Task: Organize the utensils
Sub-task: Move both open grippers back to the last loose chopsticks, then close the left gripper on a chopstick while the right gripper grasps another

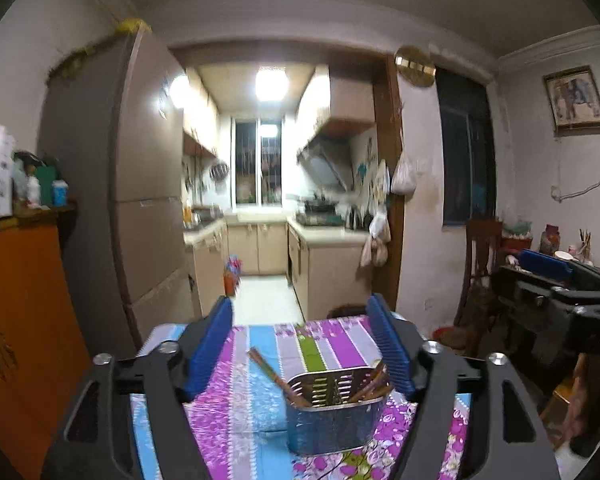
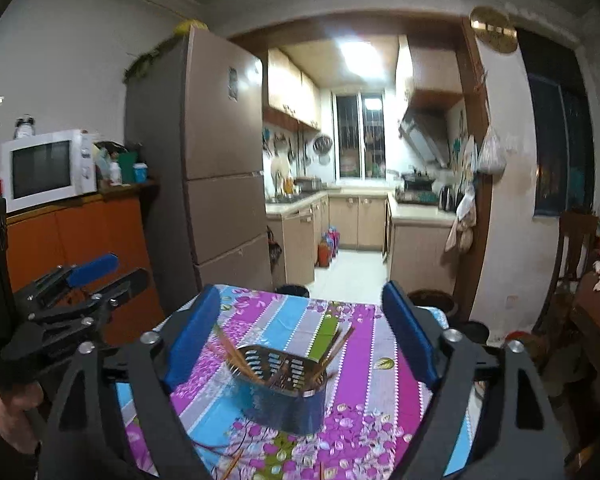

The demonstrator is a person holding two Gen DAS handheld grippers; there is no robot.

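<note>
Both tools wide open, nothing held: left gripper (image 1: 302, 344), right gripper (image 2: 300, 328). Thin wooden chopsticks (image 1: 278, 378) in metal holder (image 1: 334, 416) mid-table, some loose near front edge (image 2: 232, 462). Probably light, stiff, slippery; best pinched mid-stick.

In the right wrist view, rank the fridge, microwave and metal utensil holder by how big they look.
1. Fridge, clearly largest.
2 and 3. Microwave and metal utensil holder look about alike; the holder sits much nearer the camera, so I won't rank them.
</note>
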